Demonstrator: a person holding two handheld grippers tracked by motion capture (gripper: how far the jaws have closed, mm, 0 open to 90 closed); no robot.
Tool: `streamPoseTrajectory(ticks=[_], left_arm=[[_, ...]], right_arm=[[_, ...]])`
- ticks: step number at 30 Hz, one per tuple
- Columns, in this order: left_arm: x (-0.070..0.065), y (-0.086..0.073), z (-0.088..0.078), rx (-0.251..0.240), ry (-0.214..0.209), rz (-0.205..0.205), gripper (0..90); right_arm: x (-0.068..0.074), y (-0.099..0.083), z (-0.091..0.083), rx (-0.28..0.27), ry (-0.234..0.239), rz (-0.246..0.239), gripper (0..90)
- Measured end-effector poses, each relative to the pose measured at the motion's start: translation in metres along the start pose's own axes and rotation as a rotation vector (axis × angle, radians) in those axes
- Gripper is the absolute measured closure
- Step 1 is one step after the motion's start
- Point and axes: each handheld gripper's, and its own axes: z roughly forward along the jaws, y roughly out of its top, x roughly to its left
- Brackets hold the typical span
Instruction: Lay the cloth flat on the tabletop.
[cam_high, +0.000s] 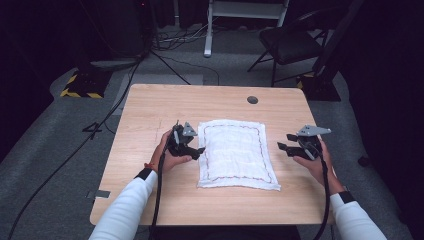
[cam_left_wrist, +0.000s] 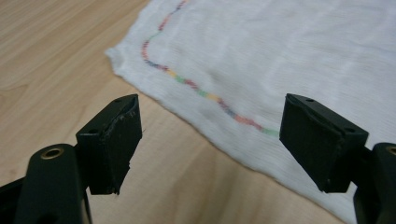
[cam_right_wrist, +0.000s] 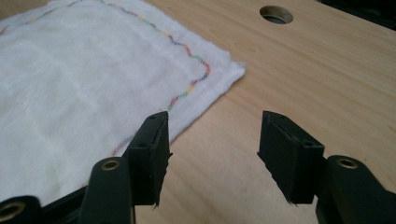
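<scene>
I hold my left gripper (cam_high: 199, 150) and right gripper (cam_high: 285, 141) wide open and empty at opposite edges of the flat cloth (cam_high: 236, 152), probably ready to pinch both sides together.

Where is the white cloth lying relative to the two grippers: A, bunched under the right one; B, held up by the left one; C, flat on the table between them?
C: the cloth lies flat on the table between the open left gripper and right gripper.

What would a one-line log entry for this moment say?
white cloth: flat on table | left hand-held gripper: open, at cloth's left edge | right hand-held gripper: open, beside right edge
</scene>
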Motion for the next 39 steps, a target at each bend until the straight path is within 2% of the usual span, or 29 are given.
streamPoseTrajectory(ticks=[1,7,13,17,19,22,24,30,34,39], left_arm=[[0.004,0.003,0.003,-0.003,0.016,-0.007,21.3],[0.023,0.014,0.021,0.006,0.048,-0.05,21.4],[0.036,0.019,0.036,0.02,0.076,-0.084,21.6],[0.044,0.018,0.042,0.025,0.096,-0.104,22.5],[0.05,0.018,0.046,0.026,0.111,-0.13,23.2],[0.061,0.018,0.054,0.014,0.105,-0.183,23.9],[0.066,0.018,0.057,0.011,0.104,-0.2,23.8],[0.067,0.028,0.068,0.012,0.102,-0.213,22.7],[0.062,0.033,0.078,0.029,0.121,-0.196,22.9],[0.063,0.033,0.086,0.041,0.118,-0.22,22.6]], right_arm=[[-0.001,0.003,0.004,-0.003,-0.002,0.002,43.9],[-0.008,0.027,0.032,0.002,-0.021,0.012,44.7],[-0.011,0.04,0.053,0.016,-0.033,0.027,45.2],[-0.006,0.044,0.064,0.031,-0.036,0.02,45.8],[0.002,0.044,0.067,0.029,-0.006,0.014,46.5],[0.027,0.047,0.072,0.023,0.071,-0.025,47.5],[0.048,0.05,0.074,0.019,0.125,-0.072,47.5],[0.108,0.057,0.077,0.004,0.296,-0.169,47.7],[0.14,0.057,0.078,0.0,0.377,-0.221,47.5],[0.183,0.057,0.079,0.008,0.48,-0.301,47.2]])
